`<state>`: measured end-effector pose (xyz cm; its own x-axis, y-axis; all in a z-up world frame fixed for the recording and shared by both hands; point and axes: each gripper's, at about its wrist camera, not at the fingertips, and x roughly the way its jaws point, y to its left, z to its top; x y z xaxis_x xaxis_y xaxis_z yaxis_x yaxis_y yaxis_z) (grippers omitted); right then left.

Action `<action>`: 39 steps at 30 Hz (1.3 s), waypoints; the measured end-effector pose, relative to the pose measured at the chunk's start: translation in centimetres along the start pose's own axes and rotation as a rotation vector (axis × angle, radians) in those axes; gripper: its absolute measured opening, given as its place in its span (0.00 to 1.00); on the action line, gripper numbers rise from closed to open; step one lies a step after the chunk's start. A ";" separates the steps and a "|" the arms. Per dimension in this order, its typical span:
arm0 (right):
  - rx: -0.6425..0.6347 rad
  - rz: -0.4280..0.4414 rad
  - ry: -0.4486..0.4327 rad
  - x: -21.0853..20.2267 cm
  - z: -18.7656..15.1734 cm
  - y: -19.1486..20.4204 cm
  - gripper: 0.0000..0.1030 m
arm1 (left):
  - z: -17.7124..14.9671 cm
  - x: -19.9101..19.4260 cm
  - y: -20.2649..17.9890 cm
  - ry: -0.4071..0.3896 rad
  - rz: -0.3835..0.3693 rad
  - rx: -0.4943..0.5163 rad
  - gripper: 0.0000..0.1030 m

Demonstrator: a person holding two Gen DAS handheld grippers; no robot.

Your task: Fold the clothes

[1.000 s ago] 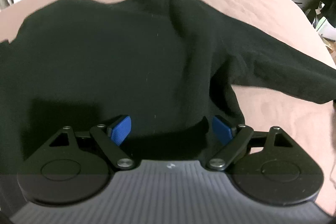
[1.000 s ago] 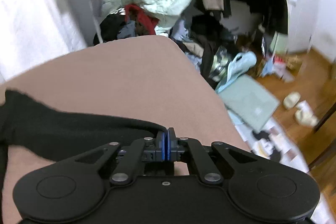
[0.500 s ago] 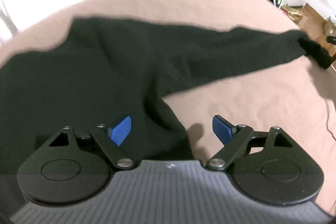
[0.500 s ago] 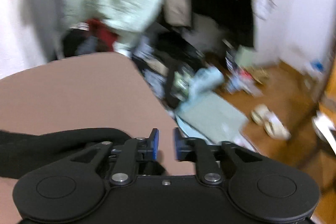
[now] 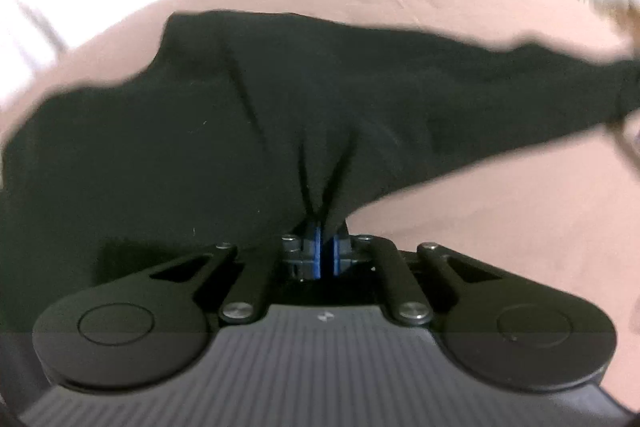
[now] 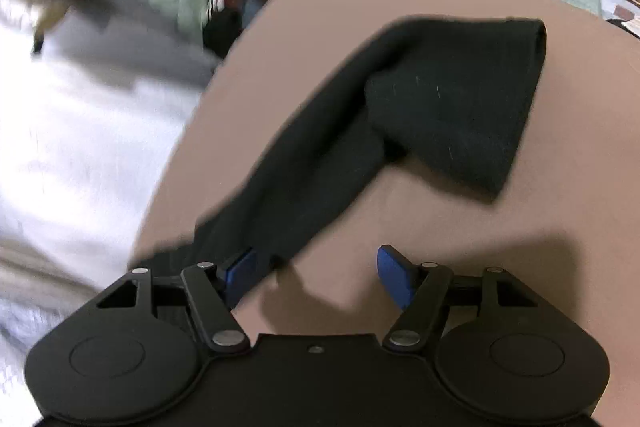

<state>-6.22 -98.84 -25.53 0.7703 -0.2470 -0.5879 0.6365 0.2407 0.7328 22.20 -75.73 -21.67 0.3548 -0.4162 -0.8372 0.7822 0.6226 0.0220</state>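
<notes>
My left gripper (image 5: 326,255) has its jaws pinched on a fold of the black sweater (image 5: 240,131), cloth bunching into creases at the pads. My right gripper (image 6: 316,275) is opening, nothing pressed between its blue pads; the sleeve (image 6: 400,115) slants away from beside its left pad toward the bed's far right edge, cuff end doubled back. On the brown bed cover (image 5: 500,219) the sleeve's long axis runs rightward from my left grip, so I judge the right hand nearer for folding it in.

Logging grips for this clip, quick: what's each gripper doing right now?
Left gripper: closed on the black garment.
Right gripper: fingers opening, nothing gripped; the sleeve lies on the bed.
</notes>
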 end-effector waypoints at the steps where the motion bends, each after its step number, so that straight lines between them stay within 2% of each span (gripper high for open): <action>1: -0.016 -0.006 -0.038 0.2 0.1 0.2 0.70 | 0.0 -0.5 0.2 -0.022 -0.016 -0.010 0.04; 4: -0.101 -0.037 -0.116 1.3 1.4 0.3 0.70 | -0.4 -2.0 0.2 -0.083 -0.024 0.032 0.04; 5: -0.117 -0.036 -0.140 1.5 1.6 -0.1 0.65 | -0.6 -2.4 0.3 -0.091 -0.031 0.031 0.04; 6: -0.134 -0.035 -0.163 1.6 1.9 -0.6 0.47 | -0.7 -2.7 0.4 -0.100 -0.038 0.030 0.04; 7: -0.145 -0.056 -0.189 1.5 2.2 -1.1 0.35 | -0.8 -3.1 0.7 -0.106 -0.049 0.013 0.04; 8: -0.175 -0.081 -0.205 1.3 2.4 -1.2 0.14 | -0.7 -3.2 1.1 -0.106 -0.068 -0.009 0.04; 9: -0.211 -0.106 -0.217 1.1 2.7 -1.1 0.12 | -0.5 -3.1 1.3 -0.101 -0.090 -0.028 0.04; 11: -0.340 -0.116 -0.306 0.1 3.2 0.4 0.05 | -0.2 -2.0 1.8 -0.028 -0.146 -0.063 0.07; 13: -0.460 -0.145 -0.392 -1.1 4.2 2.0 0.03 | 0.0 -0.5 2.5 0.060 -0.184 -0.098 0.17; 15: -0.512 -0.182 -0.436 -2.4 5.3 2.9 0.03 | -0.5 -0.1 3.4 0.063 -0.216 -0.111 0.28; 16: -0.491 -0.214 -0.420 -2.3 5.6 2.3 0.03 | -0.7 -0.1 3.6 0.051 -0.242 -0.112 0.34; 17: -0.453 -0.251 -0.391 -1.9 5.9 1.3 0.03 | -0.9 -0.2 3.7 0.052 -0.268 -0.103 0.47; 18: -0.416 -0.287 -0.361 -1.6 6.2 0.3 0.03 | -0.6 -0.3 3.6 0.062 -0.288 -0.072 0.56; 20: -0.340 -0.359 -0.301 -0.9 6.8 -1.7 0.04 | -0.1 -0.6 3.4 0.083 -0.303 0.002 0.58; 22: -0.250 -0.329 -0.280 -0.9 6.6 -3.1 0.04 | 0.5 -1.6 3.8 0.090 -0.277 0.075 0.58; 23: -0.198 -0.313 -0.279 -1.2 6.8 -3.3 0.08 | 0.9 -2.3 4.3 0.077 -0.261 0.087 0.60; 25: -0.158 -0.321 -0.264 -1.4 7.3 -2.7 0.24 | 2.0 -3.6 6.3 0.024 -0.223 0.066 0.68; 26: -0.153 -0.338 -0.272 -1.7 7.1 -2.6 0.40 | 2.8 -4.2 7.5 -0.003 -0.194 0.036 0.74; 27: -0.148 -0.357 -0.289 -1.9 6.9 -2.4 0.50 | 3.5 -4.6 8.7 -0.028 -0.163 0.001 0.78; 29: -0.144 -0.374 -0.320 -2.4 6.5 -1.8 0.50 | 4.8 -4.9 11.6 -0.059 -0.114 -0.080 0.79; 31: -0.185 -0.331 -0.332 -3.0 5.4 -0.7 0.50 | 5.4 -4.5 14.0 -0.058 -0.054 -0.142 0.79; 32: -0.222 -0.293 -0.325 -2.9 4.8 0.5 0.50 | 4.7 -4.5 15.3 -0.061 -0.027 -0.165 0.79; 34: -0.262 -0.184 -0.268 -2.1 3.3 2.7 0.50 | 4.3 -3.7 16.7 -0.080 0.007 -0.203 0.79; 37: -0.228 0.078 -0.060 1.1 0.1 4.9 0.52 | 4.6 -2.0 17.2 -0.089 0.035 -0.248 0.79; 39: -0.214 0.231 0.115 4.1 -2.6 6.2 0.53 | 5.3 -0.8 17.0 -0.097 0.088 -0.206 0.79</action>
<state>0.99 -95.92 -24.34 0.8869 -0.0578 -0.4583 0.4287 0.4725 0.7701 37.95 -68.29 -17.72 0.4724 -0.4095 -0.7804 0.6282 0.7775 -0.0277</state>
